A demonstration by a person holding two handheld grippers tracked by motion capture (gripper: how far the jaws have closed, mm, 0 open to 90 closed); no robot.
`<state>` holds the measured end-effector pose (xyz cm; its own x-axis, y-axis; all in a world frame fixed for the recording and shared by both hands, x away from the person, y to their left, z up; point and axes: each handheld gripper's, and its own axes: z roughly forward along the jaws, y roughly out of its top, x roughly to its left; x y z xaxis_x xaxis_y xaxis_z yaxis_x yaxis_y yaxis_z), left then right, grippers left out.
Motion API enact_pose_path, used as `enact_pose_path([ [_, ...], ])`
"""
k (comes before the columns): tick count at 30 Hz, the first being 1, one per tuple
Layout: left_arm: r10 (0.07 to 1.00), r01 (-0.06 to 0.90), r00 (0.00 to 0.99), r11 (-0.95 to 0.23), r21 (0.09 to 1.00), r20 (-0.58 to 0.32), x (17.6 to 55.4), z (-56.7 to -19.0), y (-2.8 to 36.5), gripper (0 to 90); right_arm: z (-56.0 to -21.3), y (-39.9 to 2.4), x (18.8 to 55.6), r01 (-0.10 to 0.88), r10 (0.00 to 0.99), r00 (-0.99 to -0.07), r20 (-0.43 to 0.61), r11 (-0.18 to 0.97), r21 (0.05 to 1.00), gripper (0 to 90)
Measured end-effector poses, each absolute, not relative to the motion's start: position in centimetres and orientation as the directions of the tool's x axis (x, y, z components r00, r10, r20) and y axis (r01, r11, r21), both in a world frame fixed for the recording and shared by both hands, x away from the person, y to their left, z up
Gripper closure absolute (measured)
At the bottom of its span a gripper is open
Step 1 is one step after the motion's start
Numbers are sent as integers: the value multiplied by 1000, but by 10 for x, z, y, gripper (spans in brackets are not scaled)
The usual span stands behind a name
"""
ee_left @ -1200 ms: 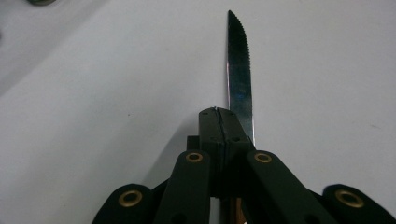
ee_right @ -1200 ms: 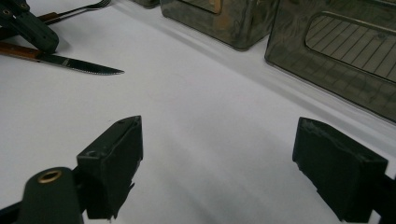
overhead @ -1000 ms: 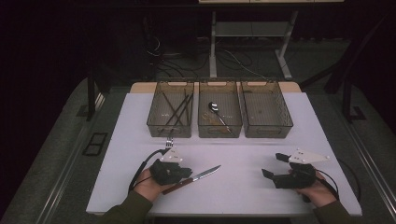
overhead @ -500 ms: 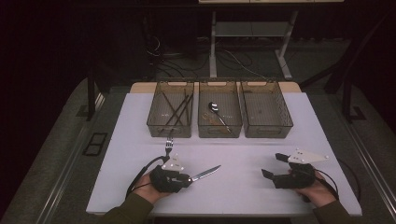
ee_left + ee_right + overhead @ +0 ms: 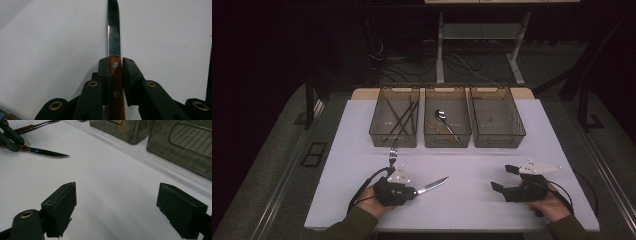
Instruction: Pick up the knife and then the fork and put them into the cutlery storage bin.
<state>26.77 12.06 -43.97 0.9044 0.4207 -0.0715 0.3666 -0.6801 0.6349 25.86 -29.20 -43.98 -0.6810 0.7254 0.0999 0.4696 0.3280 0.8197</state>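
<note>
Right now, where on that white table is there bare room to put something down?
Bare white table lies between the knife in the left tongs and the right tongs, and along the right edge. It is crowded at the three bins and by the fork.

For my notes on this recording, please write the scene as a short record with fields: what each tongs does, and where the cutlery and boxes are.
left tongs: shut on the knife by its wooden handle, jaws just closing, blade pointing away from the hand
right tongs: open, nothing between the jaws, over the white table
fork: on the table, in front of the left bin
left bin: dark sticks
middle bin: spoon
right bin: contents unclear
</note>
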Motion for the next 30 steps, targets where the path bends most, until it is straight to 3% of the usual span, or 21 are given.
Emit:
enact_pose_path([
  [12, 459, 367, 885, -593, 716, -73, 274, -422, 115, 771, -429, -287, 264, 527, 665, -711, 228, 289, 799, 162],
  [22, 460, 331, 886, -530, 781, -63, 284, -401, 91, 770, -419, -251, 269, 495, 628, -752, 201, 336, 801, 148],
  [24, 458, 317, 887, -524, 790, -52, 289, -397, 82, 770, -418, -246, 273, 494, 629, -751, 201, 333, 803, 159],
  [30, 448, 290, 893, -505, 813, -39, 302, -389, 54, 770, -411, -236, 285, 497, 624, -745, 234, 285, 820, 313],
])
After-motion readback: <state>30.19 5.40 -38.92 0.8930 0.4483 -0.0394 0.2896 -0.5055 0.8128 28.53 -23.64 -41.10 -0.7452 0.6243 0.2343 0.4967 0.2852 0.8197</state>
